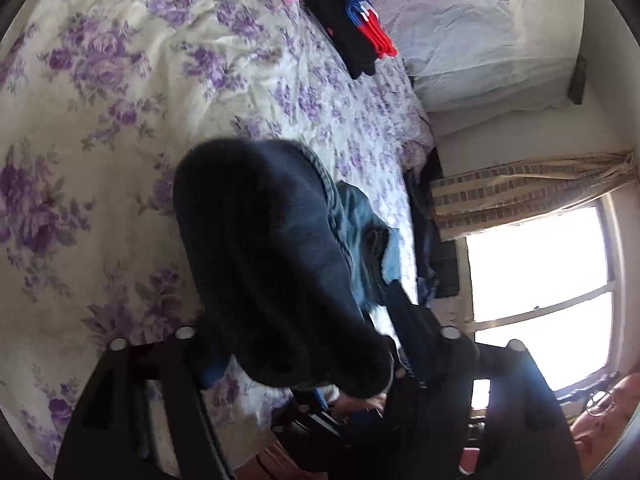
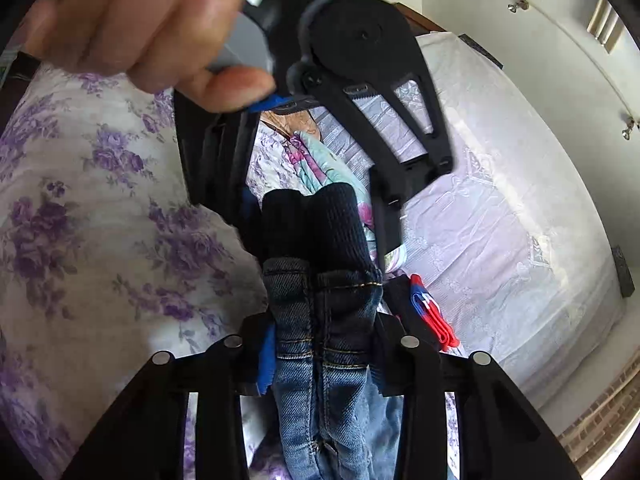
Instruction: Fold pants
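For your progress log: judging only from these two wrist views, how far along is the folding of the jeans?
Done: little that shows; the jeans are lifted, bunched, off the floral bedsheet. In hand: the right gripper is shut on the jeans' hem end, and the left gripper seems to pinch dark denim, though its fingertips are hidden. Left: laying them flat and folding them; no neat fold shows yet.
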A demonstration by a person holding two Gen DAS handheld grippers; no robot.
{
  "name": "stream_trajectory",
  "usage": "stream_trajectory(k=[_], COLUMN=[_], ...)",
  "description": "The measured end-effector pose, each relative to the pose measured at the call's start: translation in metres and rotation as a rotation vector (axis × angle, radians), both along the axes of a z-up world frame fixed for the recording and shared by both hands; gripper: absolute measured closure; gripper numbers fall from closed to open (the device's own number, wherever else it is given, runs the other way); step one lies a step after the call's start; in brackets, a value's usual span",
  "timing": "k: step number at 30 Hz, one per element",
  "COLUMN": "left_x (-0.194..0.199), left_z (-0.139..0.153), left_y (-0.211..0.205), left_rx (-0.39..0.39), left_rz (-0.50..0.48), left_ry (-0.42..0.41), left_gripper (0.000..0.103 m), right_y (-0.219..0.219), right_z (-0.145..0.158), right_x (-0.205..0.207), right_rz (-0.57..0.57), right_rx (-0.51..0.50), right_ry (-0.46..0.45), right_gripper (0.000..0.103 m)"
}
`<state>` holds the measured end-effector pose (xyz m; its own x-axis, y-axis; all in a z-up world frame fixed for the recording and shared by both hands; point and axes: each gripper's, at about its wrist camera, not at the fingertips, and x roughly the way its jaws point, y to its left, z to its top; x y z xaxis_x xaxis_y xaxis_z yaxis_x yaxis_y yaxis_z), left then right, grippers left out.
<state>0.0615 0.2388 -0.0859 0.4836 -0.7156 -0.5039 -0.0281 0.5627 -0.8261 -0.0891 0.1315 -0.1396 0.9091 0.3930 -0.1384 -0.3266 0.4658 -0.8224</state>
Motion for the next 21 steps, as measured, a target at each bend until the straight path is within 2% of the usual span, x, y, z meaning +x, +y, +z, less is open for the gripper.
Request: stream_trajectory(k=[1,3,4,5,8,11,15,18,21], left_x=[0.002,0.004,0.006,0.008,0.010,0.018,0.046,0.071,0.100], left_z=[0.005,0.010,0.014,0.017,0.041,0.072,0.096,0.102,0.091], left_y=[-0.005,-0.013,-0.019,-0.024,-0.044,-0.081,-0.143,-0.198,-0.252], left_rx=[0.038,0.034,0.020,0.016,0.021,0.059,0.061,0.108,0.132], left_rz=[-0.005,-0.008,-0.023,-0.032,-0.064,-0.108,-0.185,-0.254,-0.321], left_ry=[-0.010,-0.021,-0.036,-0.045,-0.111,-0.193,-0.228,-0.231,-0.196], left_gripper=[0.035,0.037,0.047,0.053,0.057,0.058,0.058,0.059,0.058], right_y=[-0.002,-0.010,-0.016,-0.025,-0.052,-0.089,-0.155,-0.211,-0.262], right_z=[0.001,0.007,0.012,0.020,0.045,0.068,0.090,0.090,0.077], right_x=[-0.002,-0.002,-0.002,0.000,0.005,0.020,0.049,0.066,0.086], right_rz=[0.003,0.007,0.006,0.003,-0.005,-0.032,-0.105,-0.159,-0.246], right_rx=[0.012,0.056,0.091,0.130,0.273,0.433,0.691,0.893,1.051], right_ry=[0.000,0.004,0.008,0.016,0.052,0.089,0.194,0.312,0.385], right_gripper=[0.066,0.066,0.066,0.066,0.067,0.067,0.067,0.067,0.067])
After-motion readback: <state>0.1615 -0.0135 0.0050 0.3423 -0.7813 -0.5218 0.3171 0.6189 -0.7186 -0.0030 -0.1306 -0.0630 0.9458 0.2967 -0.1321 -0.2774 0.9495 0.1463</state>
